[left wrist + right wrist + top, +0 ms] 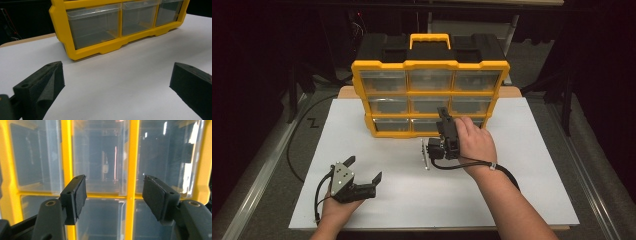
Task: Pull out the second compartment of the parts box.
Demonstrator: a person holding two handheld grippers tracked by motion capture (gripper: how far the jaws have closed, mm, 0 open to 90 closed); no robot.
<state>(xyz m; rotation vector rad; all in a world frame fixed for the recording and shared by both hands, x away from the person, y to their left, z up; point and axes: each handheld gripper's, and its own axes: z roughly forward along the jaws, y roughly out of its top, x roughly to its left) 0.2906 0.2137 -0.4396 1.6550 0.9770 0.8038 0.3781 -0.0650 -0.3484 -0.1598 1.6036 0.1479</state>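
1. My right claw (444,116) is up at the front of the yellow box (430,65), partly spread, holding nothing.
2. My left claw (365,168) sits wide apart over the white table (532,165).
3. The box stands at the table's far side.

Nothing to read here: no lettering, brand, number or label can be made out on the yellow organizer (430,65), on its clear drawers (92,26) or on the white table top (512,165). One mark only, shaped like a Z (313,123), sits on the grey floor at the left of the high view.
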